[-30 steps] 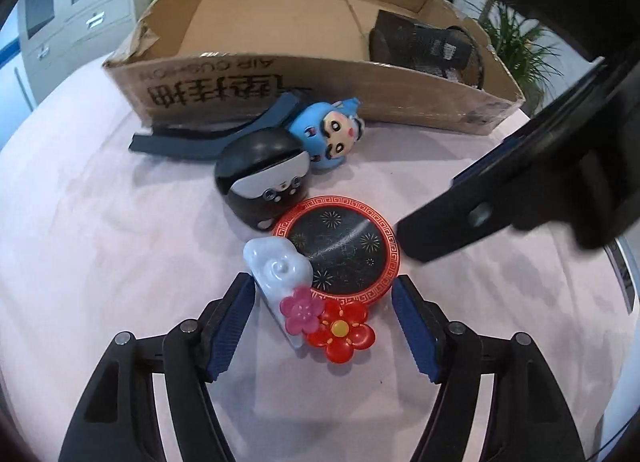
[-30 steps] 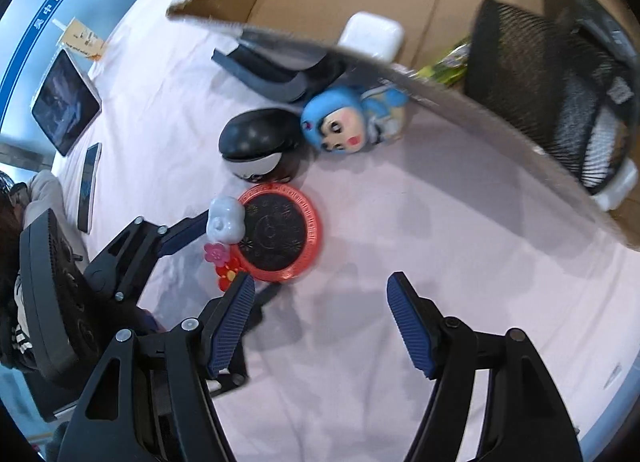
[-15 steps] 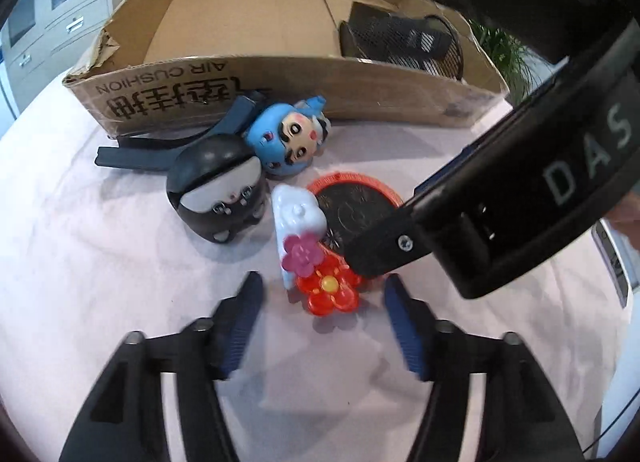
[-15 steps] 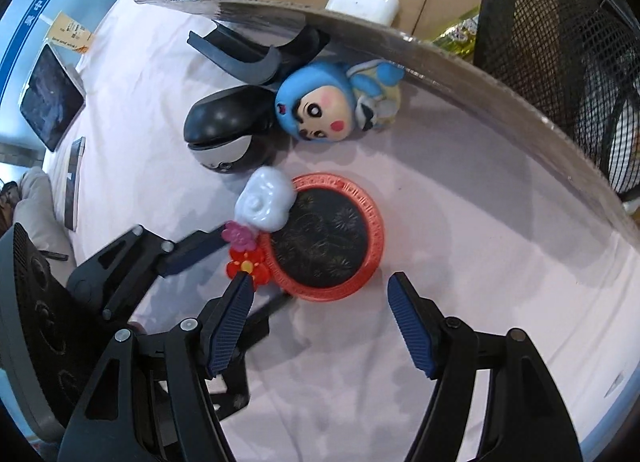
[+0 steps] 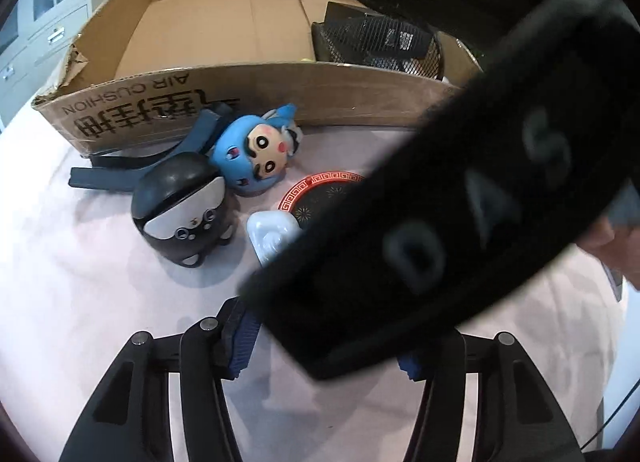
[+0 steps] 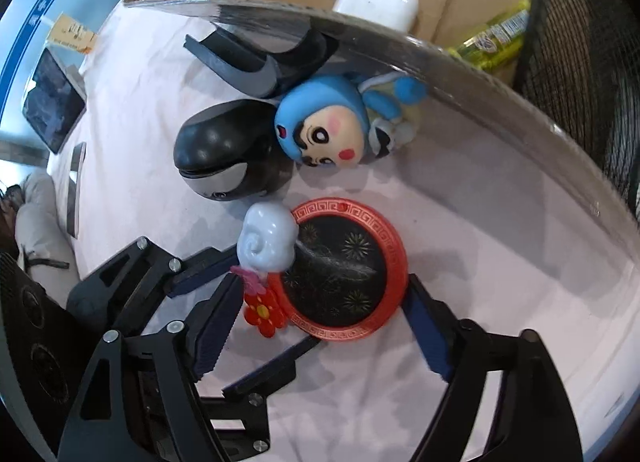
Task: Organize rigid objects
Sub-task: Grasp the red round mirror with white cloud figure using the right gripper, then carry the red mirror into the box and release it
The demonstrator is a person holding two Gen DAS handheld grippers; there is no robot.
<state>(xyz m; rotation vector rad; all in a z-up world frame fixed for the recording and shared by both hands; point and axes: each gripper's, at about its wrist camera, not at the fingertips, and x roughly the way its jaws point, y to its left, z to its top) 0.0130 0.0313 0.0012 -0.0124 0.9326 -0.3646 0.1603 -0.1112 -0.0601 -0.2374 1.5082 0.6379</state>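
A red round ornament (image 6: 344, 274) with a black centre, a white cloud (image 6: 266, 242) and red flowers (image 6: 262, 312) lies flat on the white cloth. My right gripper (image 6: 322, 286) points down over it with a finger on either side; its jaws are opening and the pads do not press on it. In the right wrist view my left gripper (image 6: 276, 300) reaches in from the lower left, its jaws closing around the flower edge without gripping. The right gripper's black body hides most of the ornament (image 5: 320, 186) and the gap of my left gripper (image 5: 324, 350).
A black-and-white round toy (image 6: 224, 154), a blue cartoon figure (image 6: 320, 126) and a dark stand (image 6: 248, 58) lie by the cardboard box (image 5: 240, 90). Inside are a mesh holder (image 6: 580, 74), a white case (image 6: 376, 2) and a green packet (image 6: 492, 38). A tablet (image 6: 52, 102) lies far left.
The right gripper has come down over the ornament and spread its fingers wider, now blocking the left wrist view. The left gripper's fingers have narrowed and it has shifted sideways.
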